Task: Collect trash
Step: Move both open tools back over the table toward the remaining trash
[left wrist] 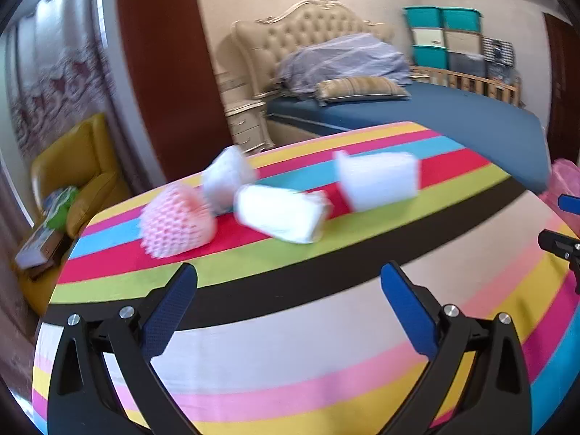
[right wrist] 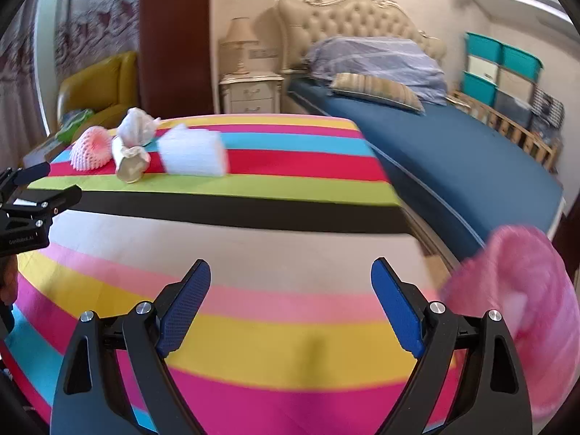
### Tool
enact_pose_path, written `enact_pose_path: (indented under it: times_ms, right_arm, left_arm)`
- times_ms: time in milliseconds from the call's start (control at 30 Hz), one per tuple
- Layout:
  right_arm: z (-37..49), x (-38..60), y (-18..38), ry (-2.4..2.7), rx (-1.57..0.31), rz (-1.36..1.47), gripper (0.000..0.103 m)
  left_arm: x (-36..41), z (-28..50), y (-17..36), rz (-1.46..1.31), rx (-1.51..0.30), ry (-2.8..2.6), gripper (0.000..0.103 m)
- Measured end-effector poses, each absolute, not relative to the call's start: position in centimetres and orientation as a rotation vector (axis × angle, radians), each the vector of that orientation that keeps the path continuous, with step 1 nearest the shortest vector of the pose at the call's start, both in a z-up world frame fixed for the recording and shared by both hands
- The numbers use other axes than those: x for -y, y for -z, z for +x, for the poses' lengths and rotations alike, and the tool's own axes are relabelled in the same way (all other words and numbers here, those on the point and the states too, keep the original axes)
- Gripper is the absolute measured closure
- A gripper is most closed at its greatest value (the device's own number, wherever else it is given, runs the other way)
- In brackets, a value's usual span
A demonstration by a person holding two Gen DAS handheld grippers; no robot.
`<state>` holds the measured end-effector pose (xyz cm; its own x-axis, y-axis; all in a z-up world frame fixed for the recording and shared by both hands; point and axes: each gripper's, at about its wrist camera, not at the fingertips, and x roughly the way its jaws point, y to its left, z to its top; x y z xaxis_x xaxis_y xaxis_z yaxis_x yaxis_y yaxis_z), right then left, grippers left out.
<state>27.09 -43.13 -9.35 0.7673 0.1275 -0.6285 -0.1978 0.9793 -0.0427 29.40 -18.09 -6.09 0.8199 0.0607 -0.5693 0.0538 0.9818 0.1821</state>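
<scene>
Several pieces of trash lie on the far red and green stripes of the striped tablecloth (left wrist: 290, 311): a pink foam fruit net (left wrist: 175, 223), a crumpled white wrapper (left wrist: 226, 177), a crushed paper cup (left wrist: 281, 217) and a white foam block (left wrist: 378, 179). In the right wrist view they are the net (right wrist: 90, 148), wrapper (right wrist: 137, 127), cup (right wrist: 130, 163) and block (right wrist: 192, 152). My left gripper (left wrist: 288, 282) is open, short of the trash. My right gripper (right wrist: 291, 277) is open over the near stripes, with a pink plastic bag (right wrist: 518, 290) at its right.
A bed with a blue sheet (right wrist: 453, 152) and beige headboard stands beyond the table's right edge. A nightstand with a lamp (right wrist: 250, 90) and a yellow armchair (left wrist: 79, 166) stand behind. Teal storage boxes (left wrist: 446, 36) are stacked at the far wall.
</scene>
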Motion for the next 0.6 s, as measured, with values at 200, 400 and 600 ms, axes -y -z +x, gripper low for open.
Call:
enact_pose_path:
  times_ms: [200, 400, 600]
  right_arm:
    - [31.3, 38.0, 8.9, -0.244, -0.713, -0.233, 0.018]
    - [36.4, 34.9, 9.4, -0.333, -0.725, -0.290, 0.018]
    - [40.8, 33.0, 10.2, -0.412, -0.760, -0.324, 0.018]
  left_arm:
    - [14.7, 29.8, 5.5, 0.121, -0.630, -0.038, 0.005]
    - [13.3, 29.9, 5.6, 0.072, -0.659, -0.021, 0.005]
    - [13.7, 30.9, 5.7, 0.063, -0.680, -0.005, 0.005]
